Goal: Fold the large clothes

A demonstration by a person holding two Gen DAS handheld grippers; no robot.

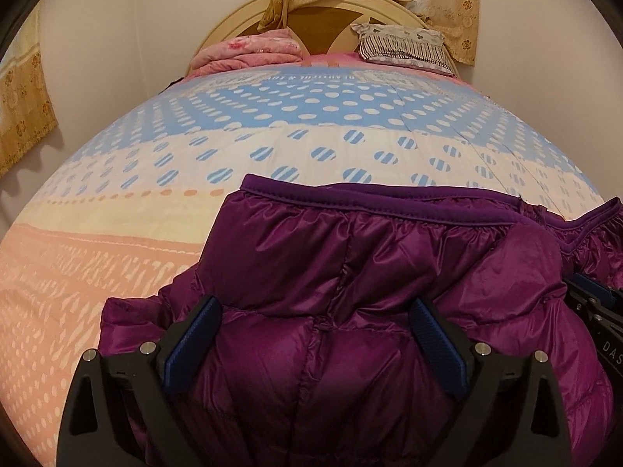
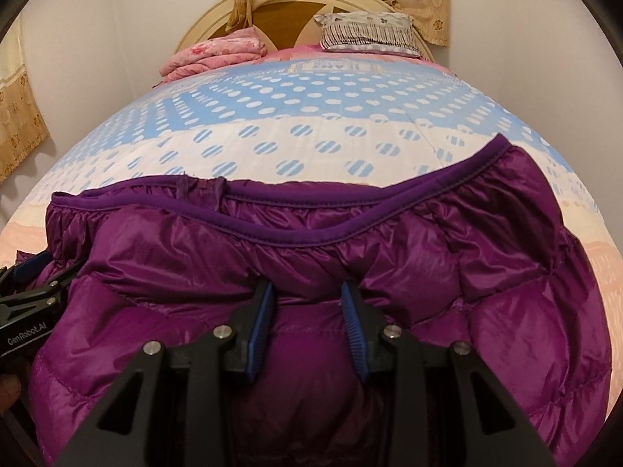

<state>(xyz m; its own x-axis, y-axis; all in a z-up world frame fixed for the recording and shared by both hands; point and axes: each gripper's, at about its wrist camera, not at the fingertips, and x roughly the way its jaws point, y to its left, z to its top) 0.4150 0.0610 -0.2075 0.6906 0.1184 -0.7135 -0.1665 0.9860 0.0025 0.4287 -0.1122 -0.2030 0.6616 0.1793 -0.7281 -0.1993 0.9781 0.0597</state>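
a wide bed quilt printed with blue, cream and pink dotted bands (image 1: pixel 272 148) fills both views, and the shiny purple quilted puffer jacket (image 1: pixel 370 272) lies on it across the lower half of each frame, its banded hem toward the top. the left gripper (image 1: pixel 315 311) stands spread astride a puffy panel. the right gripper (image 2: pixel 307 295) pinches a ridge of the jacket, so to fold cleanly i judge both should hold matching seams and lift evenly.

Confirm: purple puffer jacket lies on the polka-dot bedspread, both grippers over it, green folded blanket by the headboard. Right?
One error: the folded blanket by the headboard is pink, not green, as the left wrist view shows. The rest holds: the purple puffer jacket lies on the polka-dot bedspread, with the left gripper and right gripper over it.
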